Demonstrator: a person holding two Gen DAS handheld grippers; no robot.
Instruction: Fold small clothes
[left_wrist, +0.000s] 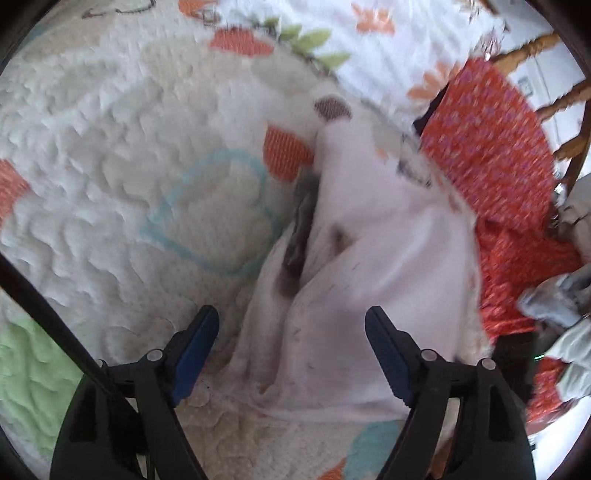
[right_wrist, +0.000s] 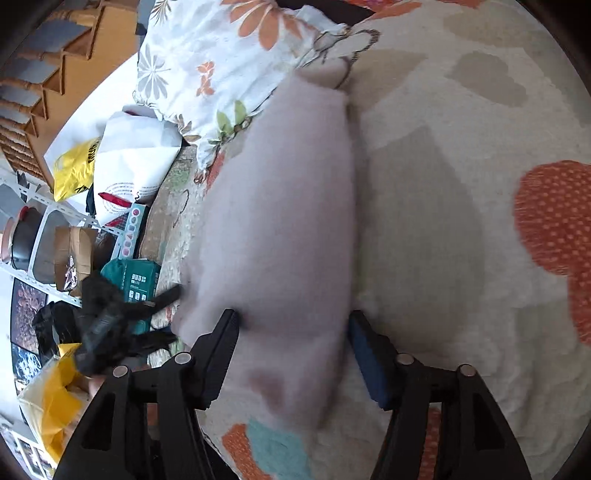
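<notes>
A small pale pink-white garment (left_wrist: 369, 236) lies rumpled on the quilted bedspread (left_wrist: 110, 155), with a dark grey strip (left_wrist: 301, 229) showing in one fold. My left gripper (left_wrist: 291, 314) hangs open just above its near edge, and the blue pads (left_wrist: 199, 339) stand well apart, clear of the cloth. In the right wrist view the same garment (right_wrist: 280, 206) is blurred and runs away from me as a long folded shape. My right gripper (right_wrist: 293, 317) stands open astride its near end, the fingers beside the cloth's edges and not pinching it.
A red patterned cloth (left_wrist: 491, 155) and grey pieces (left_wrist: 557, 295) lie right of the garment, with wooden rails (left_wrist: 554, 99) behind. A floral pillow (right_wrist: 221, 66) lies beyond. Bags (right_wrist: 74, 170), boxes and shelves crowd the floor off the bed's left edge, near a blurred black shape (right_wrist: 107, 325).
</notes>
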